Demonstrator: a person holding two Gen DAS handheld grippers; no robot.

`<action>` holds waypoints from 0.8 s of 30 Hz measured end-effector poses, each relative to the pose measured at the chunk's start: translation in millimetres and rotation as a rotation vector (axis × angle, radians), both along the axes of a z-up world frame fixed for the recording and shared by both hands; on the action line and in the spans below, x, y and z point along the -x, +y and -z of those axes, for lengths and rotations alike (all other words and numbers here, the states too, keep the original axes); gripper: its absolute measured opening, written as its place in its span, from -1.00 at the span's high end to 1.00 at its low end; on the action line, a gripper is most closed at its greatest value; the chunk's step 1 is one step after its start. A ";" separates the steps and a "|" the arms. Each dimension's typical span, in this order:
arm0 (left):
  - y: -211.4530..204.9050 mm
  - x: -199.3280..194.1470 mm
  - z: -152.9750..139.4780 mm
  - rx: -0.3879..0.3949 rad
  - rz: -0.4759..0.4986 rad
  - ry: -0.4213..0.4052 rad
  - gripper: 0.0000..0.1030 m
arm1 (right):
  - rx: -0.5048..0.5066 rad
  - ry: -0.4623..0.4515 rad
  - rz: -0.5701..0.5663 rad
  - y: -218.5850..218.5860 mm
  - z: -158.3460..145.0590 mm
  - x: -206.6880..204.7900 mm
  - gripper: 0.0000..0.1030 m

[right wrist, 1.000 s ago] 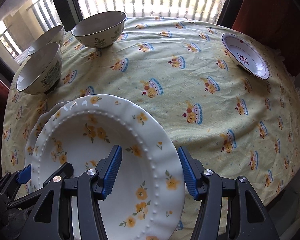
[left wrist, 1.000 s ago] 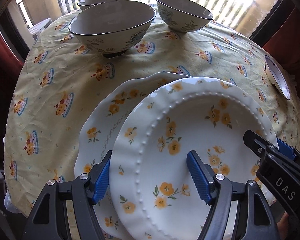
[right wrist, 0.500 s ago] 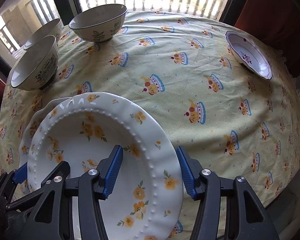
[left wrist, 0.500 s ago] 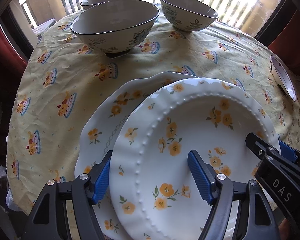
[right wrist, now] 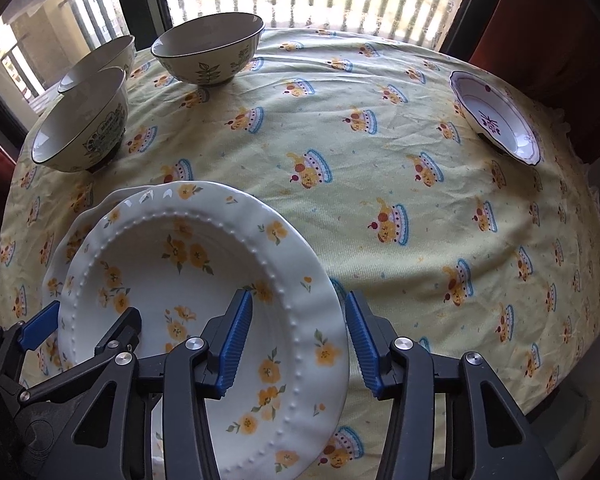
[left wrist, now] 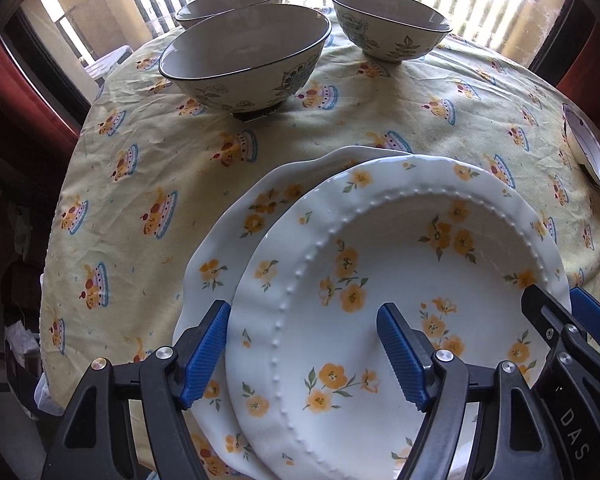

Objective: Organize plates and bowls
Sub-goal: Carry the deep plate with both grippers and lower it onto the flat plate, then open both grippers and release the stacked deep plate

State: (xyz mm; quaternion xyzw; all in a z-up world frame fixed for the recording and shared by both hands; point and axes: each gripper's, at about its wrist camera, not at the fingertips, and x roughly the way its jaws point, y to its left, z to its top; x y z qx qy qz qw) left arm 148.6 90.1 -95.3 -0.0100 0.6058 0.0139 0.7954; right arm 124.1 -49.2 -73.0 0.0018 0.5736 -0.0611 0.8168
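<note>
Right gripper (right wrist: 298,340) is closing astride the top floral plate's (right wrist: 188,304) right rim, not yet pinching; left gripper (left wrist: 304,354) is standing wide across its left rim. Glazed, stiff, breakable: grip the rim. It's lying on another plate (left wrist: 236,240); bowls (left wrist: 246,54) are sitting beyond.

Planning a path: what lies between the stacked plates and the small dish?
Only bare tablecloth between the stacked plates and the small dish, shown in the right wrist view.
</note>
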 end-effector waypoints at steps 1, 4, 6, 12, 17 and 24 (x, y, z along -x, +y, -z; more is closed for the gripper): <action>4.8 0.3 -2.7 0.024 -0.011 0.003 -0.49 | -0.003 0.000 0.004 -1.1 -1.3 2.0 -0.01; 11.9 1.2 -6.5 0.061 -0.007 0.006 -0.49 | -0.020 0.013 0.014 -3.9 -0.9 6.2 0.21; 14.5 4.4 -9.8 0.071 0.001 -0.002 -0.49 | -0.018 0.018 0.017 -4.4 1.1 6.7 0.34; 22.2 13.1 -13.8 0.076 0.020 -0.017 -0.48 | -0.019 0.021 0.021 0.2 5.1 4.1 0.34; 24.8 15.6 -14.6 0.085 0.023 -0.023 -0.47 | -0.002 0.022 0.017 8.7 9.0 2.3 0.32; 30.3 15.7 -17.2 0.118 0.037 -0.017 -0.47 | -0.021 0.014 0.064 6.2 6.4 3.5 0.30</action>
